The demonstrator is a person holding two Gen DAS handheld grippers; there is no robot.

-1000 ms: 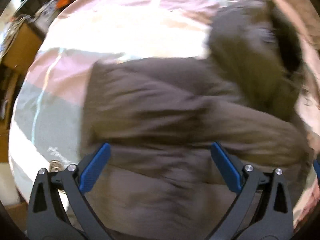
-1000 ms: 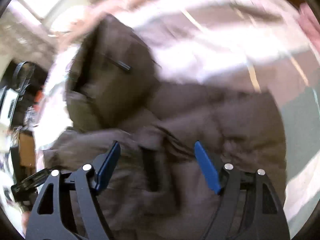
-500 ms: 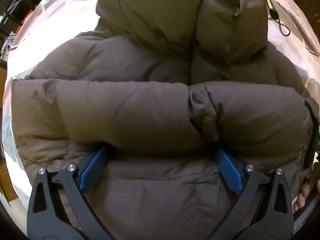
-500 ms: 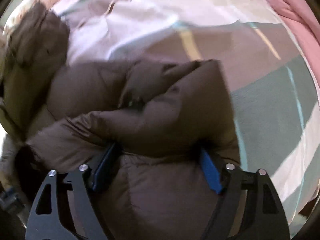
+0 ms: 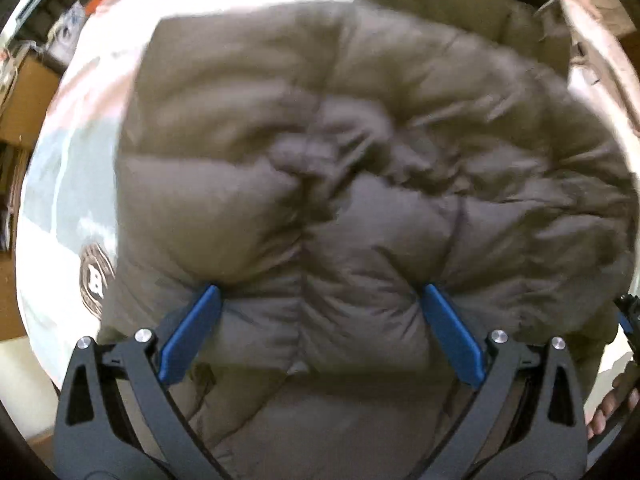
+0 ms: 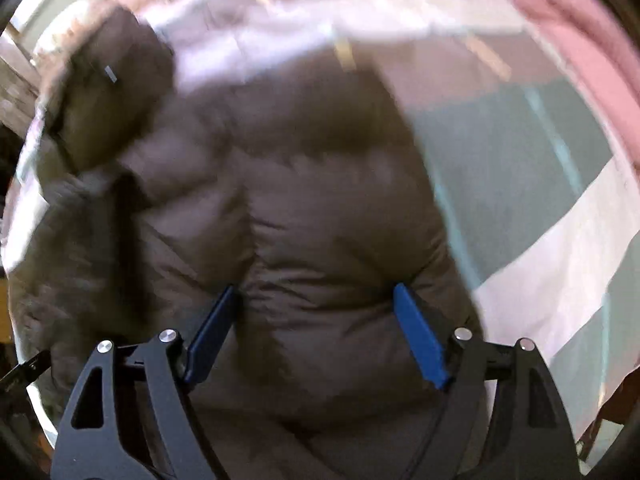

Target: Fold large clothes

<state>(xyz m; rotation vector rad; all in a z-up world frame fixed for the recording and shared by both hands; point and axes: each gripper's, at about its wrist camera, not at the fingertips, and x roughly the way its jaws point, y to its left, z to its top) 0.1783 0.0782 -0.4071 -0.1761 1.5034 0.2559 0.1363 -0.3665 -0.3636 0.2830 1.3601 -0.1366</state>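
1. On the striped bedspread (image 6: pixel 532 168) a brown puffer jacket (image 5: pixel 360 168) is lying bunched up, filling most of both wrist views.
2. Jacket shell is looking like smooth, slightly shiny fabric, quilted into fat padded tubes; stitched seams are pinching it into deep creases near the middle.
3. Its hood (image 6: pixel 108 92) is sitting at the far left in the right wrist view, rounded and darker inside; motion blur is hiding finer detail.
4. Left gripper (image 5: pixel 318 312) is sitting with its jaws spread wide, blue pads (image 5: pixel 192 332) pressing into a puffy fold; whether it is actually holding fabric, cannot tell.
5. Right gripper (image 6: pixel 316 308) is likewise spread wide over the jacket body, blue pads (image 6: pixel 418 336) flanking a padded bulge; grip not confirmed.
6. Bedspread is showing broad flat bands in white, grey-green and mauve, with thin yellow and pale blue lines.
7. Round printed emblem (image 5: pixel 94 276) is showing on the bedspread just beside the jacket's left edge.
8. Pink soft fabric (image 6: pixel 580 40) is lying rolled at the far right edge of the bed.
9. Cardboard box (image 5: pixel 24 92) is standing off the bed at left; contents not visible.
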